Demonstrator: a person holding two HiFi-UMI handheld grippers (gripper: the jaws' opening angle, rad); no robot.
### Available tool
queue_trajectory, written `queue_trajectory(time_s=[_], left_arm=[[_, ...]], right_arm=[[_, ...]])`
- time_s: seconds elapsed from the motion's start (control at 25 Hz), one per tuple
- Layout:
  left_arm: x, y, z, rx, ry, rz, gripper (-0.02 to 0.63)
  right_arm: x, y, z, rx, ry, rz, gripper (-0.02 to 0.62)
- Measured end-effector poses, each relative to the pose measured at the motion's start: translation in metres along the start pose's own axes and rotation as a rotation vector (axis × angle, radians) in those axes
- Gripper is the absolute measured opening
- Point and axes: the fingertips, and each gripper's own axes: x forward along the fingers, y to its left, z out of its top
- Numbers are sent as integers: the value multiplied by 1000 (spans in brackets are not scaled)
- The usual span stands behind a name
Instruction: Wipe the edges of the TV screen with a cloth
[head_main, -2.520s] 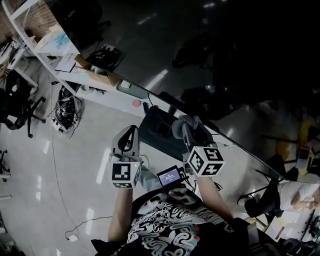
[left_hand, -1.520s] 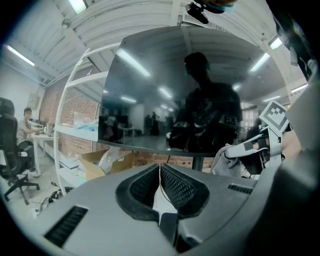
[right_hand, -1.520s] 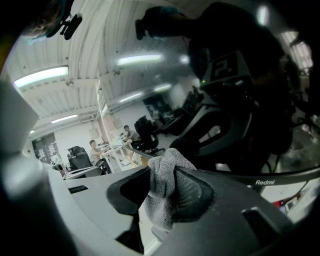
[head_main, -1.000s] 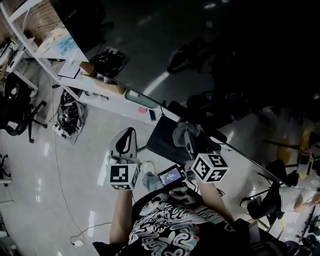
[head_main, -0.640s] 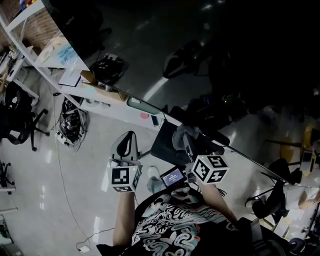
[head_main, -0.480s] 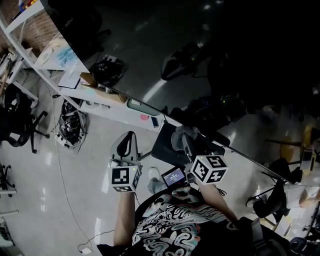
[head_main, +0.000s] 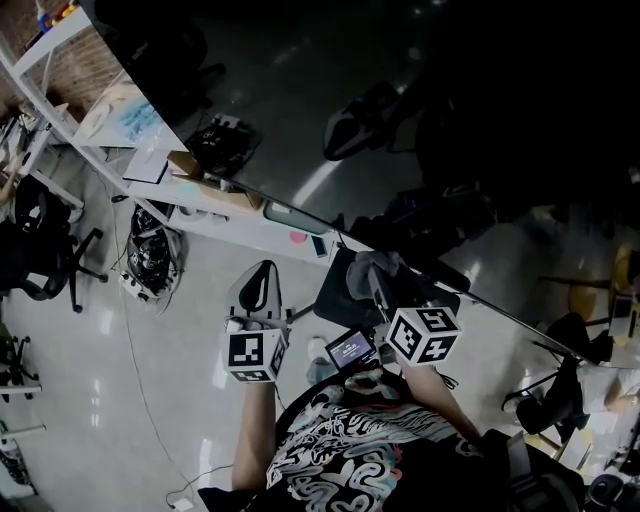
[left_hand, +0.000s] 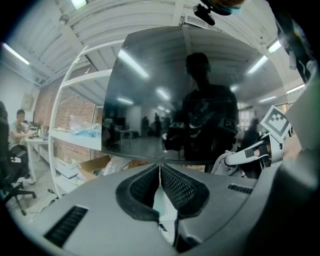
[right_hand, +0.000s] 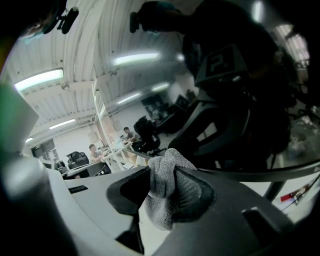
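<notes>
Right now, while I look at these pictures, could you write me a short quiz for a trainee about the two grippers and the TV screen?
1. What does the right gripper hold between its jaws? A. a grey cloth B. a yellow sponge C. nothing
2. True or false: the jaws of the left gripper stand wide apart.
3. Fill in the missing word: the TV screen shows no picture, only dim ___ on its dark glass.
Key: 1 A. 2 False: they are closed together, with nothing between them. 3 reflections.
</notes>
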Motion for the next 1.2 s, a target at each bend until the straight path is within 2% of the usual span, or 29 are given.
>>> queue_trajectory(time_s=[1.2], left_arm=[[22,67,-12,-6,29,54,23]], right_arm=[[73,44,1,-2,42,84,141]])
